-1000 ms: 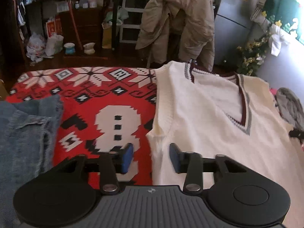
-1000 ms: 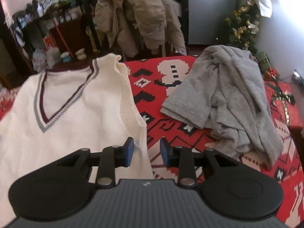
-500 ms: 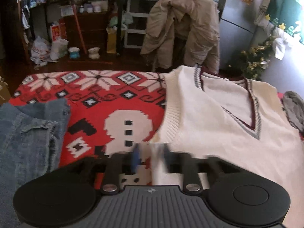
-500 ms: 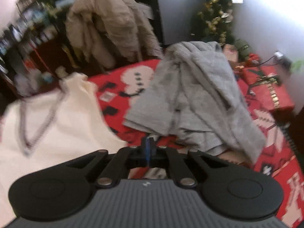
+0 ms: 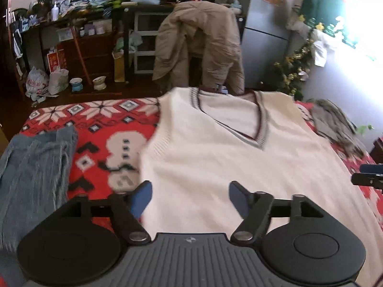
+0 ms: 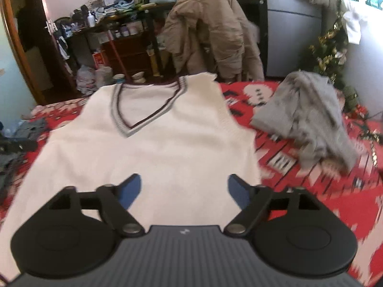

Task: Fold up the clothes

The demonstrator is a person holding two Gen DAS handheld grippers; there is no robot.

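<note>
A big red blanket with white snowflakes and snowmen covers the surface. A cream vest with a dark striped V neck lies flat in the middle of the blanket. Its neck points to the far edge, and its bottom reaches the near edge under the claws. A gray top sits crumpled near the far right corner, a little way from the vest. Blue jeans lie along the left edge. A tan coat hangs on a chair past the far edge.

The left gripper hangs over the vest's bottom left part. Its jaws are opening, with nothing held. The right gripper hangs over the vest's bottom right part. Its jaws are opening too, with nothing held.
</note>
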